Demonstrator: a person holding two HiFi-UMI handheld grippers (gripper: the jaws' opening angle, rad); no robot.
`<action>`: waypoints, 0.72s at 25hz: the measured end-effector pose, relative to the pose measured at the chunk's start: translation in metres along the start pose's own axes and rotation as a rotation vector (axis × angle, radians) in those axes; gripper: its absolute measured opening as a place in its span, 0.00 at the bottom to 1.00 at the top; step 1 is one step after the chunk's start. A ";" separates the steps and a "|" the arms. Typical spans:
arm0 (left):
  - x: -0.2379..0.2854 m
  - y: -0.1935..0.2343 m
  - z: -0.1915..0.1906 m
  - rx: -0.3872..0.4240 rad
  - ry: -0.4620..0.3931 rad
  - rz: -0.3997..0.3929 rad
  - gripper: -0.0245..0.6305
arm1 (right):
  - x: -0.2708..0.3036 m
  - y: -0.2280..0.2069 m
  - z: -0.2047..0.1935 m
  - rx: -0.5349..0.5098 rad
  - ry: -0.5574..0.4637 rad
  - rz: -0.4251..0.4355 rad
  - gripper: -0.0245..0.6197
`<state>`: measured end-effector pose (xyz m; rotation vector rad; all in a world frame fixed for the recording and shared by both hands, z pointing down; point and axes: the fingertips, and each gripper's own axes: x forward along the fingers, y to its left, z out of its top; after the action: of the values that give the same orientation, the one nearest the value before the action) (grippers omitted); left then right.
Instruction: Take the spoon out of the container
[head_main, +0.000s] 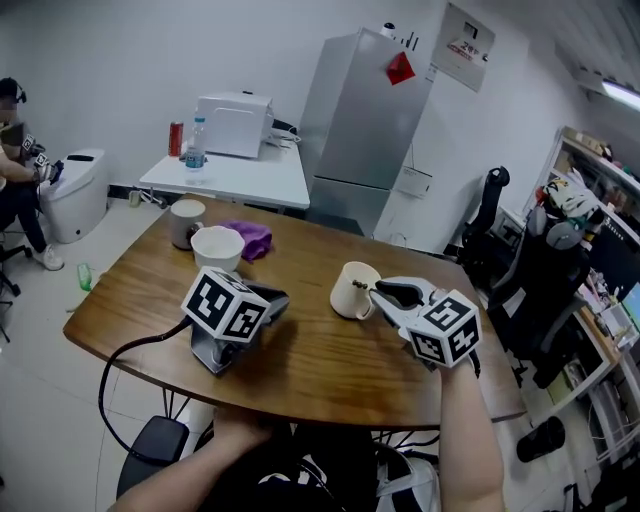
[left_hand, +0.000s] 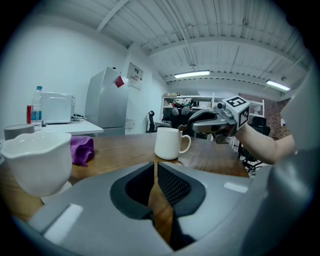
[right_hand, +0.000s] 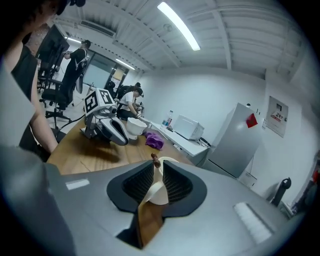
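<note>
A white mug (head_main: 350, 292) stands on the wooden table (head_main: 320, 370), right of its middle. A spoon's dark handle end (head_main: 360, 285) sticks up over the mug's rim. My right gripper (head_main: 379, 291) is level with that rim, pointing left at the mug. Its jaws stand open. In the right gripper view the spoon's end (right_hand: 155, 160) sits at the tips of the right gripper (right_hand: 157, 165), with the mug (right_hand: 160, 192) showing through the gap. My left gripper (head_main: 279, 300) rests on the table left of the mug, shut and empty. The left gripper view shows the mug (left_hand: 168, 143) ahead of it.
A white bowl (head_main: 217, 246), a purple cloth (head_main: 252, 238) and a grey cup (head_main: 186, 222) stand at the table's far left. Behind are a white side table (head_main: 235, 175) and a fridge (head_main: 365, 130). Office chairs (head_main: 495, 225) crowd the right side. A cable (head_main: 125, 360) trails from the left gripper.
</note>
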<state>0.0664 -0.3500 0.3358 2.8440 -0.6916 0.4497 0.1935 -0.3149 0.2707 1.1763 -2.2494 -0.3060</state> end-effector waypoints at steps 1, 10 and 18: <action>0.000 0.000 0.001 -0.002 -0.005 -0.002 0.07 | 0.001 0.000 0.000 -0.013 0.006 -0.005 0.13; -0.002 0.000 0.001 -0.010 -0.017 -0.006 0.07 | 0.012 0.006 -0.001 -0.146 0.092 -0.020 0.17; 0.000 -0.001 0.002 -0.007 -0.016 -0.006 0.07 | 0.018 0.004 -0.006 -0.241 0.150 -0.059 0.16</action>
<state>0.0675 -0.3493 0.3333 2.8458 -0.6864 0.4228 0.1864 -0.3266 0.2837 1.1003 -1.9890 -0.4817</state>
